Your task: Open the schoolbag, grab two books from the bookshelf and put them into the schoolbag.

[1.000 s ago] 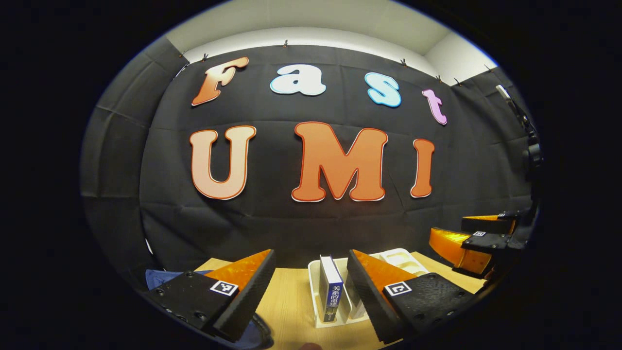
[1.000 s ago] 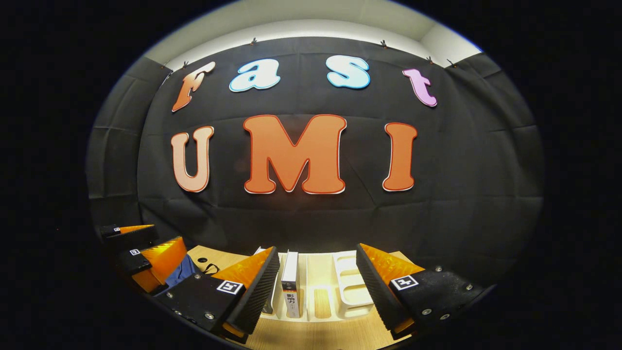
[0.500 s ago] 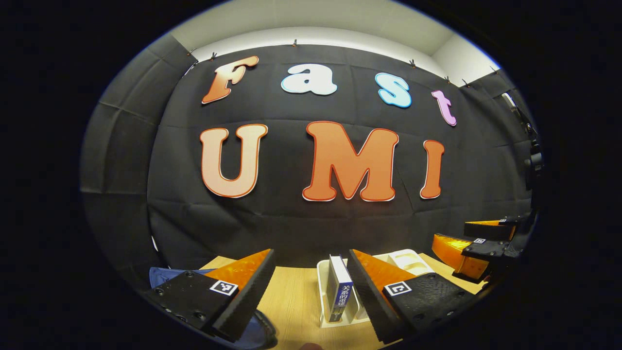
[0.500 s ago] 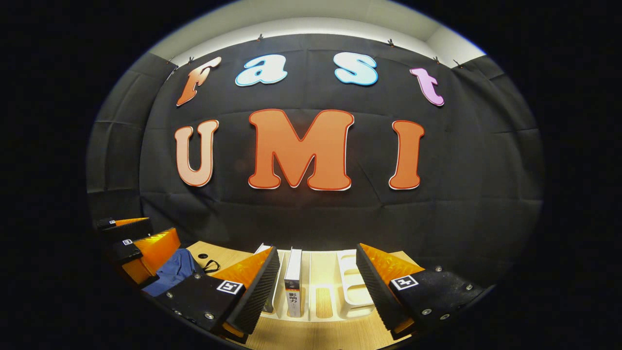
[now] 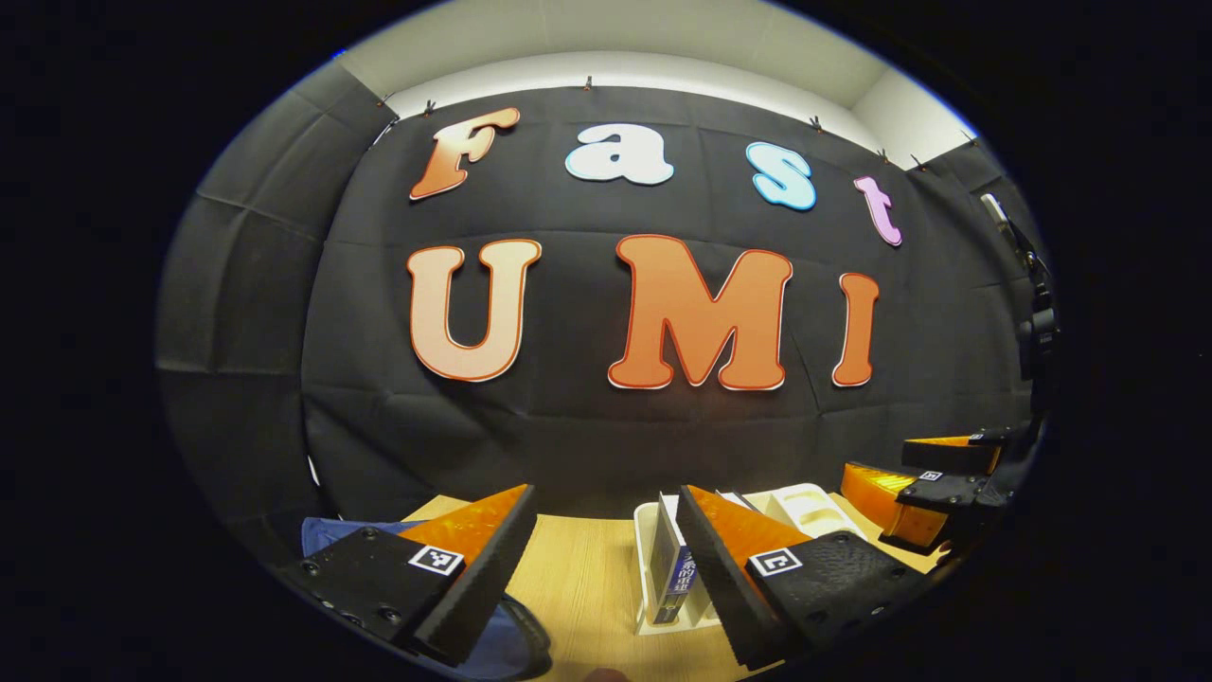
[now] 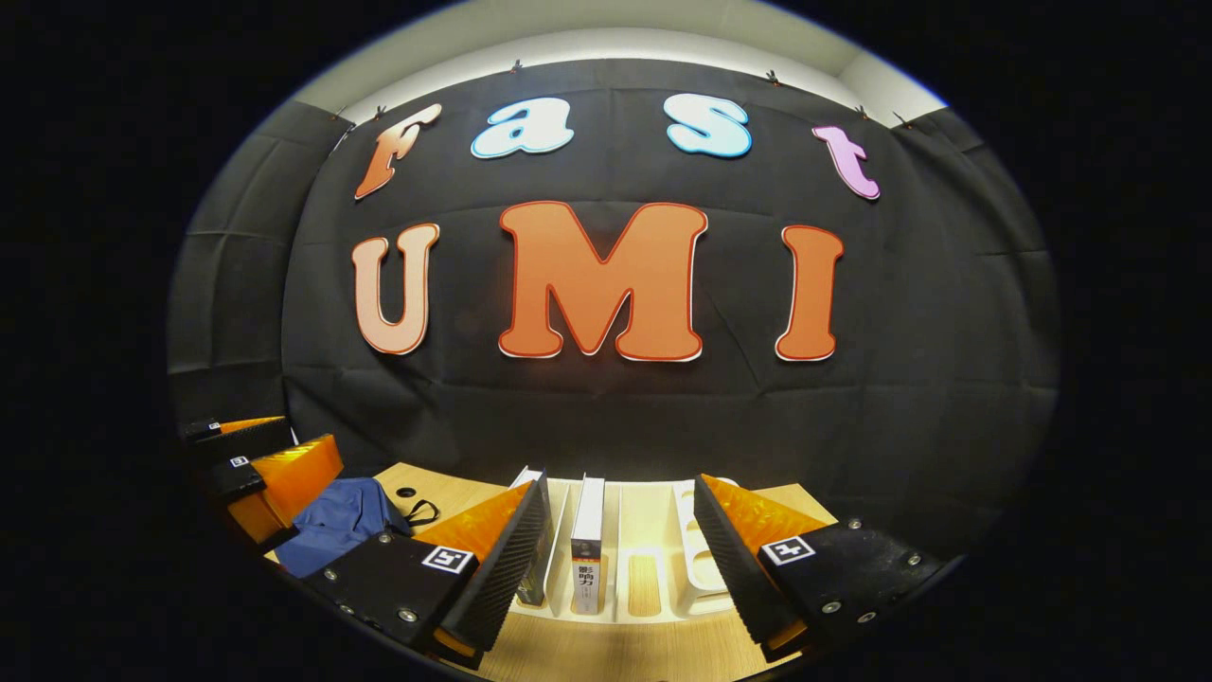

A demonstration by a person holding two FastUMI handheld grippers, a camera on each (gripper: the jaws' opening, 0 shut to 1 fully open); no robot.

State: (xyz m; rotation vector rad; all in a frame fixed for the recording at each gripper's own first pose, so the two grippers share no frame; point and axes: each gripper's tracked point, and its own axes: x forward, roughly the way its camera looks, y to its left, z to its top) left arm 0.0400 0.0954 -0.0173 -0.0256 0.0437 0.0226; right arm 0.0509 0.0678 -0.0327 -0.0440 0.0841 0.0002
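Wooden table (image 6: 568, 654): both books (image 6: 587, 545) sit in the rack (image 6: 653, 530) between the right gripper (image 6: 620, 554)'s wide-open, empty jaws; left gripper (image 5: 606, 559) open too, schoolbag (image 6: 336, 530) untouched.

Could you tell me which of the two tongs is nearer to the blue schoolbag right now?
Left. The schoolbag lies just under the left tongs, beneath their left finger. The right tongs hover open over the white bookshelf, with the schoolbag well off to their left.
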